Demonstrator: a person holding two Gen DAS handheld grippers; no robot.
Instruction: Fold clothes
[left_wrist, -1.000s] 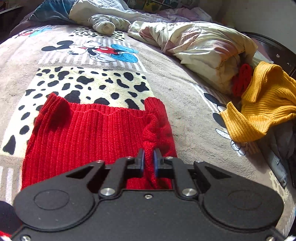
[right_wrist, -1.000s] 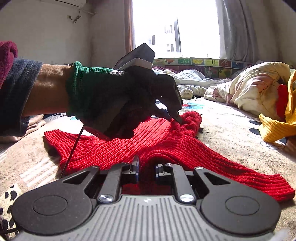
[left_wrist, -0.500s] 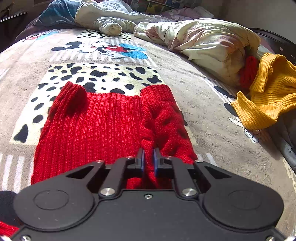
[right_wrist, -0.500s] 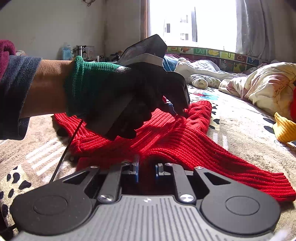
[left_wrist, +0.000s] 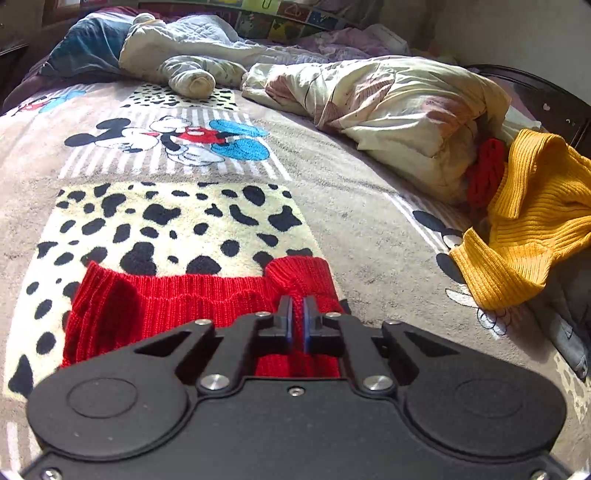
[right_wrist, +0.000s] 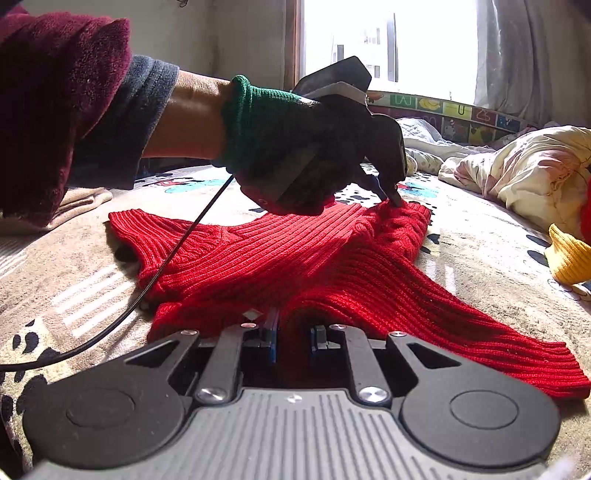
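A red knitted sweater (left_wrist: 166, 306) lies on the cartoon-print bed blanket; it also shows in the right wrist view (right_wrist: 295, 258), with one sleeve stretching to the right. My left gripper (left_wrist: 297, 321) is shut on a pinch of the sweater's cable-knit fabric near its far edge; in the right wrist view the left gripper (right_wrist: 395, 199) is held by a gloved hand, tips pressed on the sweater. My right gripper (right_wrist: 293, 339) has its jaws parted around a raised fold of the sweater's near edge, not clamping it.
A yellow knitted garment (left_wrist: 532, 229) lies at the right, with a small red piece (left_wrist: 484, 177) and a cream duvet (left_wrist: 399, 118) behind it. More bedding (left_wrist: 177, 51) is piled at the far end. A black cable (right_wrist: 155, 280) crosses the sweater.
My left gripper has pushed the pinched fabric forward, toward the sweater's far edge. My right gripper's jaws have widened around the near fold.
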